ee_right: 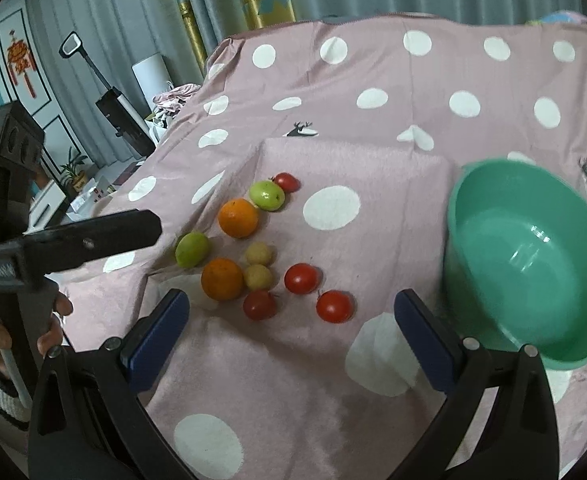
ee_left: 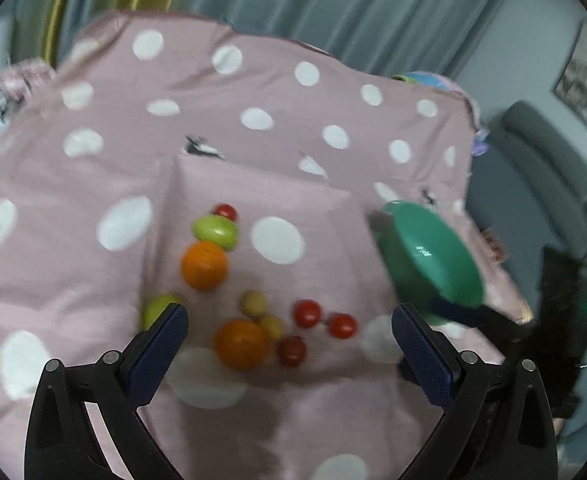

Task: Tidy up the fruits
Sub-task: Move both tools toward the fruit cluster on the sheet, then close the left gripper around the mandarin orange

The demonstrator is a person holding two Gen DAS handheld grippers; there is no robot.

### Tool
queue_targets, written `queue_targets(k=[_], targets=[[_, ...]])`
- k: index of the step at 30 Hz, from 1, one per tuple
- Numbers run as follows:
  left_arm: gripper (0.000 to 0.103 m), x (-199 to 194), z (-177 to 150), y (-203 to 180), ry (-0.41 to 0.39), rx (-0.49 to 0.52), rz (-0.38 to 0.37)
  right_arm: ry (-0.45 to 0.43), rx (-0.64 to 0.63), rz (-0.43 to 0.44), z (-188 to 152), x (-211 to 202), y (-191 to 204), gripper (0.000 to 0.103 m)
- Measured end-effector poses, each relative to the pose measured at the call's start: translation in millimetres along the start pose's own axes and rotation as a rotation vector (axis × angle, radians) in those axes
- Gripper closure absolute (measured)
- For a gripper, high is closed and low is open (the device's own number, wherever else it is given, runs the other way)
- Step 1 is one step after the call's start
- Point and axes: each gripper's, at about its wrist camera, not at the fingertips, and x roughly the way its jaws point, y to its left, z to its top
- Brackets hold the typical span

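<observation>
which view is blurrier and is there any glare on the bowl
Left wrist view: clearly blurrier, the fruit and green bowl smeared as if by motion, with a small glint on the bowl's inside. Right wrist view: sharper, the tomatoes crisp, the bowl's edge slightly soft, pale reflection streaks inside it; both views curve at the edges.

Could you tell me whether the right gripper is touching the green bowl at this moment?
Apart. In the right wrist view, the open right gripper hangs over the cloth, and pink fabric shows between its right finger and the green bowl.
</observation>
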Motion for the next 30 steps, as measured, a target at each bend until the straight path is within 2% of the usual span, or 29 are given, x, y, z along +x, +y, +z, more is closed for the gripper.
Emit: queue_targets(k=[3,6,9,11,13,18,20,21,22,26,28,30], targets=[[0.002,1.8,-1.5,3.7,0.033,-0.041,-0.052,0.023,0.023,0.027,-5.0,5.5,-3.3,0.000],[0.002,5.4,-4.4,3.1,0.065,-0.006,-0.016,0.056,0.042,0.071,-10.5,13.1,-4.1,0.001],[0.002,8.7,-12.6,8.4,0.094,0.016,-0.028,0.077,0.053,0.133,-15.7,19.7,-1.1,0.005],[0.002,10.6,-17.1,11.7,0.102,0.019,-0.050,0.096,0.052,0.168,-19.4,26.0,3.6,0.009],[0.002,14.3,-19.5,17.6,0.122,0.005,-0.066,0.113,0.054,0.211,-21.8,33.6,9.9,0.019],[0.002,19.5,-16.2,25.1,0.133,-0.010,-0.092,0.132,0.070,0.311,-20.9,53.4,25.9,0.028],[0.005,22.7,-14.1,25.6,0.135,-0.007,-0.102,0.136,0.076,0.327,-17.5,60.8,30.1,0.035],[0.011,25.8,-12.5,25.7,0.143,-0.003,-0.104,0.138,0.082,0.340,-15.3,65.2,31.6,0.039],[0.019,28.5,-12.0,26.0,0.147,0.002,-0.107,0.141,0.089,0.347,-13.2,67.9,31.6,0.040],[0.027,41.3,-10.2,27.9,0.177,0.008,-0.116,0.150,0.086,0.362,-8.2,79.2,36.8,0.044],[0.034,46.4,-9.5,30.1,0.189,0.008,-0.121,0.169,0.071,0.352,-6.2,86.0,40.8,0.048],[0.036,51.0,-8.8,32.7,0.200,0.003,-0.124,0.187,0.055,0.329,-4.7,93.2,43.4,0.050]])
